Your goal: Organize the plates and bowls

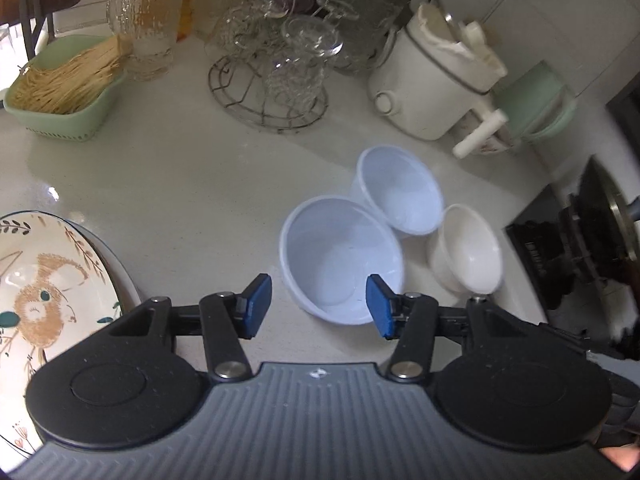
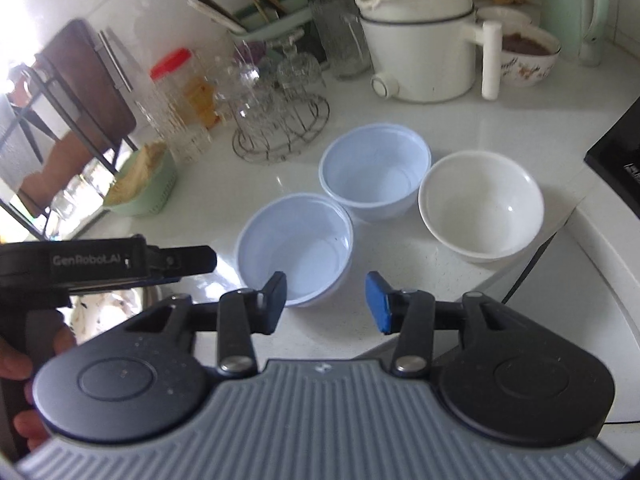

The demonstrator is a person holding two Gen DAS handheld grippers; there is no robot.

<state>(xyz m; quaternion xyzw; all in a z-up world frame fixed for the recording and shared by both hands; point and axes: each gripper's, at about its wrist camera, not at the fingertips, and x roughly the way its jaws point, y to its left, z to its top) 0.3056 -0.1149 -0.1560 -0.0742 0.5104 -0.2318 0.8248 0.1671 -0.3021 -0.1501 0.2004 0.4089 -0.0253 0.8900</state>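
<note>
Three bowls sit close together on the white counter: a near pale blue bowl (image 1: pixel 340 256) (image 2: pixel 296 244), a second pale blue bowl (image 1: pixel 400 192) (image 2: pixel 374 168) behind it, and a white bowl (image 1: pixel 468 252) (image 2: pixel 480 204) to the right. A plate painted with a rabbit (image 1: pixel 40 300) lies at the left edge of the left wrist view. My left gripper (image 1: pixel 319 302) is open, hovering just short of the near blue bowl with nothing between its pads. My right gripper (image 2: pixel 326 305) is open too, above the counter before the same bowl. The left gripper (image 2: pixel 200 262) shows side-on at the left of the right wrist view.
At the back stand a green basket of pale sticks (image 1: pixel 64 84), a ribbed glass jug (image 1: pixel 148 20), a wire rack of upturned glasses (image 1: pixel 276 80) and a white pot with a side handle (image 1: pixel 432 80). A stove with a pan (image 1: pixel 600 220) borders the right. A hand (image 2: pixel 16 364) holds the left gripper.
</note>
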